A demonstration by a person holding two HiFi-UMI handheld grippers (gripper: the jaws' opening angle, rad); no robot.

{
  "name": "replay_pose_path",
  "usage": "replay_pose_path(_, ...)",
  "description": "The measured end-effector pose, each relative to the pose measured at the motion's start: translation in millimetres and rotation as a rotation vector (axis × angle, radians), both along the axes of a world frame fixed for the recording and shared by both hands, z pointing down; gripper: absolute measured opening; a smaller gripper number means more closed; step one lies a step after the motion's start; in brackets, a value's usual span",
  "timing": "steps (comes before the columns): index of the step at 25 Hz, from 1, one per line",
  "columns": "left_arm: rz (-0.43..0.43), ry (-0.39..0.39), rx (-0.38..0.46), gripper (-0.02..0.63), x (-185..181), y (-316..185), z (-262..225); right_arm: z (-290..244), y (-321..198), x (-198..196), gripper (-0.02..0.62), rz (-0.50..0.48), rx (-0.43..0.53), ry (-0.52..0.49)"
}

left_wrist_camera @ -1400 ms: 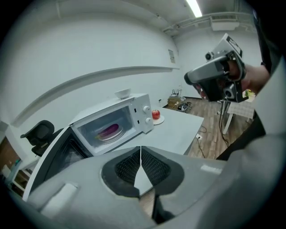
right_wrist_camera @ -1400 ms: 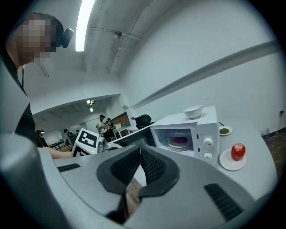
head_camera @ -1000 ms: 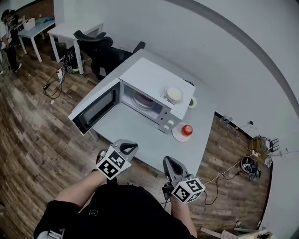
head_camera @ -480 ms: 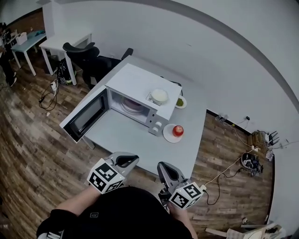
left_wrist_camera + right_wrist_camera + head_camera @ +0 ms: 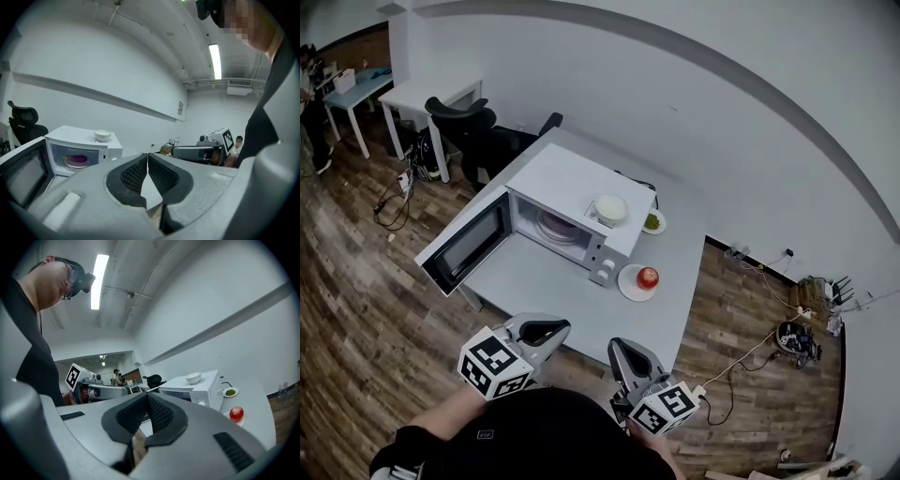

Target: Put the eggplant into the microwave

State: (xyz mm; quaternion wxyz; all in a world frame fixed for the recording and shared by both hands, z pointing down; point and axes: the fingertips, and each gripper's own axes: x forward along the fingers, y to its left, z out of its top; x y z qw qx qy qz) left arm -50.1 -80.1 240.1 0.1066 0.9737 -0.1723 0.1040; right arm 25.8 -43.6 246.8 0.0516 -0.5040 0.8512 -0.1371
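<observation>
Sitting inside the microwave, the eggplant looks blurry.

Left tongs are pinched shut, nothing between them, aimed over the worktop past the white microwave. Its door hangs open, the purple eggplant sits on a plate inside, and there's a small bowl on top. Right tongs poke in from the right, and a black chair sits far left.
</observation>
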Motion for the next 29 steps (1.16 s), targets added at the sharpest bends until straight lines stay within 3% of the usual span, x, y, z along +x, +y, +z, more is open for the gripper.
replay_pose_path(5,0.003,-0.047,0.058,0.015,1,5,2,-4,1,-3,0.014,-0.017,0.013,0.020)
replay_pose_path(13,0.013,-0.048,0.006,0.015,2,0,16,-4,-3,-6,0.014,-0.026,0.005,0.010)
replay_pose_path(29,0.010,-0.042,-0.003,0.015,2,-13,22,0,-19,-6,0.014,-0.030,-0.003,0.028)
